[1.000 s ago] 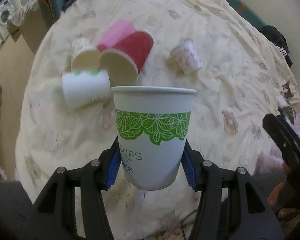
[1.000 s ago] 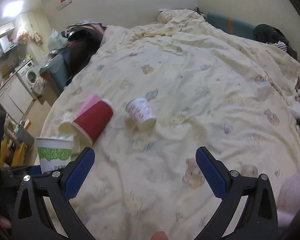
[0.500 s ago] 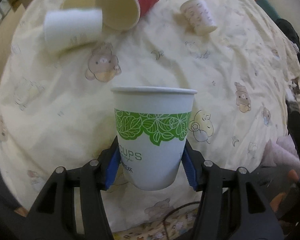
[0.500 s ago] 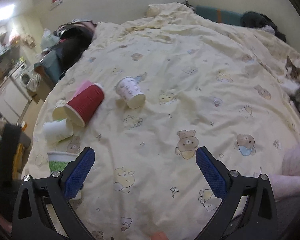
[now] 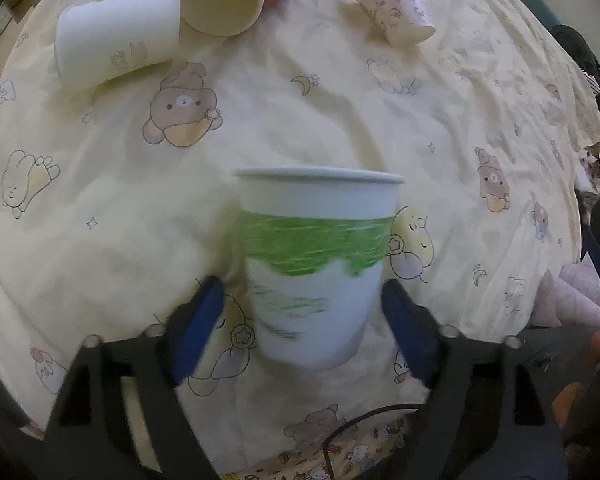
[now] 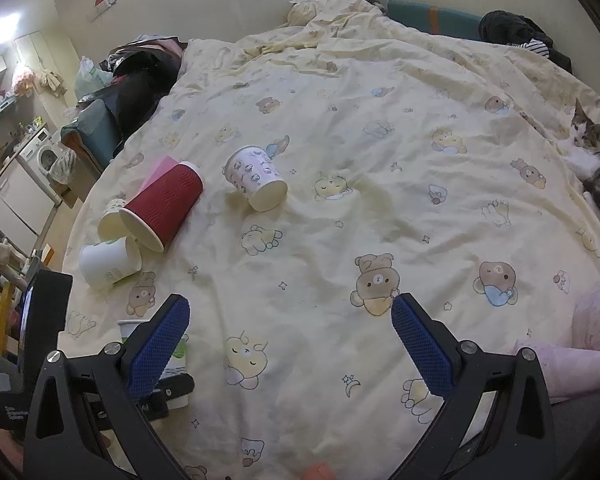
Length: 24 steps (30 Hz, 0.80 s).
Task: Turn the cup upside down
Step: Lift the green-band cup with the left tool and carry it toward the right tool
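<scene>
A white paper cup with a green leaf band [image 5: 314, 268] stands between the blue pads of my left gripper [image 5: 306, 322], rim up and motion-blurred. The jaws stand apart from its sides, with gaps on both sides, so the gripper is open. The same cup shows partly behind my right gripper's left finger in the right wrist view [image 6: 176, 354]. My right gripper [image 6: 292, 344] is open and empty above the yellow bedspread [image 6: 380, 140].
Several other cups lie on their sides at the far left: a white one [image 6: 110, 262], a red ribbed one [image 6: 162, 204], a patterned white one [image 6: 256, 178]. A cat [image 6: 594, 168] lies at the right edge of the bed.
My left gripper has opened and let go of the green-banded cup, which is blurred. The left view has moved down closer to the bedspread. My right gripper stays open.
</scene>
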{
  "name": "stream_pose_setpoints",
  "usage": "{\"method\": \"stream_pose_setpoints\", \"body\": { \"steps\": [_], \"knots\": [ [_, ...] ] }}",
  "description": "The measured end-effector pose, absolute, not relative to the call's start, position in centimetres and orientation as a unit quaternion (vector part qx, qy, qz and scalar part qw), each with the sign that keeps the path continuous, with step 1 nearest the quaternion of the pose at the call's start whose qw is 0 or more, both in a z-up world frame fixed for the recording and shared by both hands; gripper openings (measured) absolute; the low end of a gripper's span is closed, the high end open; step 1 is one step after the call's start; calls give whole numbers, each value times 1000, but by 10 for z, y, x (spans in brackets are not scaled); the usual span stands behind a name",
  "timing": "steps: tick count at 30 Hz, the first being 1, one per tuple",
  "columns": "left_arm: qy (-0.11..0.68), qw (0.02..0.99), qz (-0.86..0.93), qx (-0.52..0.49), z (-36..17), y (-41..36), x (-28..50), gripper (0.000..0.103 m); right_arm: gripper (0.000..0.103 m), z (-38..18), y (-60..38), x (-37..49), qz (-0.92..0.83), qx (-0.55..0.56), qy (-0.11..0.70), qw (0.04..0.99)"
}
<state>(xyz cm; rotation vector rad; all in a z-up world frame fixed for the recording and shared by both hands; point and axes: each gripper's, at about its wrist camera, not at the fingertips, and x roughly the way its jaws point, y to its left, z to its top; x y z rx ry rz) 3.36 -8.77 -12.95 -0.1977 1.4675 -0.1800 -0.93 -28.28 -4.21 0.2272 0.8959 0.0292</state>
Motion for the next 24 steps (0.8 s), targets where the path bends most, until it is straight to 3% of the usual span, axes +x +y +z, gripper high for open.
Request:
{"method": "stream_pose_setpoints", "body": {
  "steps": [16,24],
  "knots": [
    [657,743,-99,-80,-118,-92,31,85,103,-40,-283,-11,10,112,428,897],
    [602,789,-114,-48,-65,-70,15,85,103,-39,-284,-10,11,116,430,895]
  ]
}}
